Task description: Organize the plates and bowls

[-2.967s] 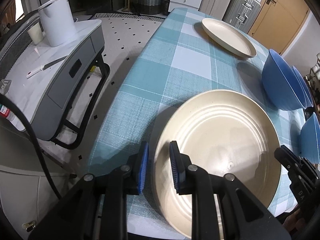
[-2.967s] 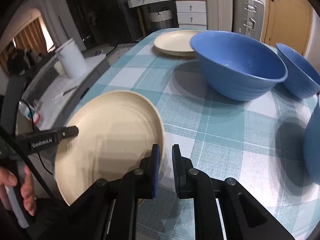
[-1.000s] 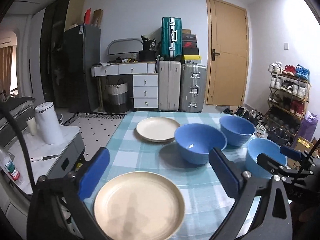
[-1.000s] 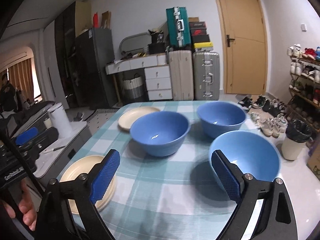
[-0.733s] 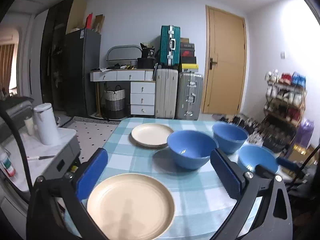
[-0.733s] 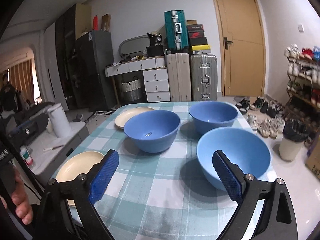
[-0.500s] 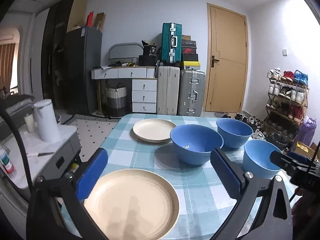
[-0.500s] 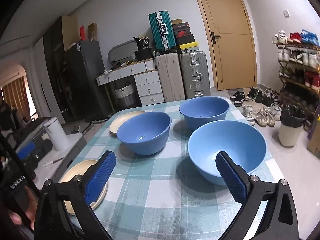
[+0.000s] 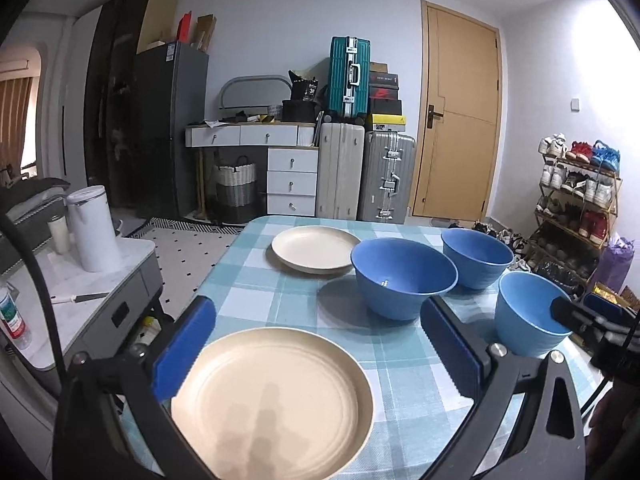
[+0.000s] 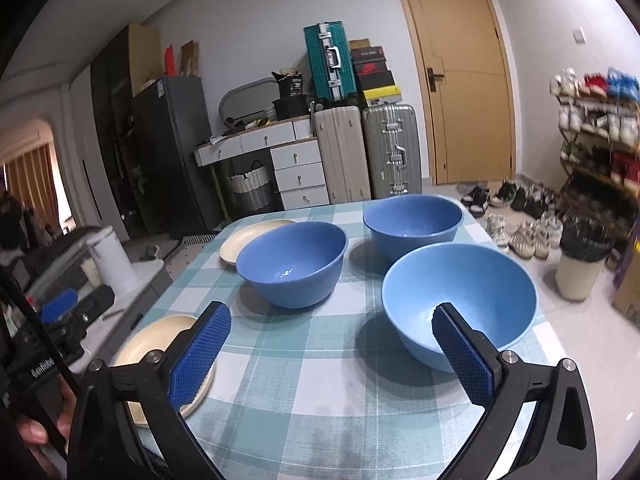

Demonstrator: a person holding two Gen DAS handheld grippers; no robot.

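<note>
On the teal checked tablecloth (image 9: pixel 280 300) a cream plate (image 9: pixel 272 400) lies nearest me, just below and between the wide-set pads of my left gripper (image 9: pixel 318 344), which is open and holds nothing. A second cream plate (image 9: pixel 312 248) lies at the far end. Three blue bowls stand upright: a middle bowl (image 10: pixel 292 264), a far bowl (image 10: pixel 412 220) and a lighter near bowl (image 10: pixel 460 300). My right gripper (image 10: pixel 332 356) is open and empty above the cloth, its right pad in front of the near bowl. The near plate (image 10: pixel 160 344) shows behind its left pad.
A grey side cart (image 9: pixel 100 312) with a white kettle (image 9: pixel 94 228) stands left of the table. A lined bin (image 10: pixel 580 264) and shoe rack (image 9: pixel 576 200) are on the right. Suitcases, drawers and a door fill the back wall. A hand (image 10: pixel 36 428) holds the left gripper.
Three seconds ago both grippers were nearly shut, low at the near plate's rim. Now both stand wide open, drawn back and looking across the table. Over the last second the views barely shift.
</note>
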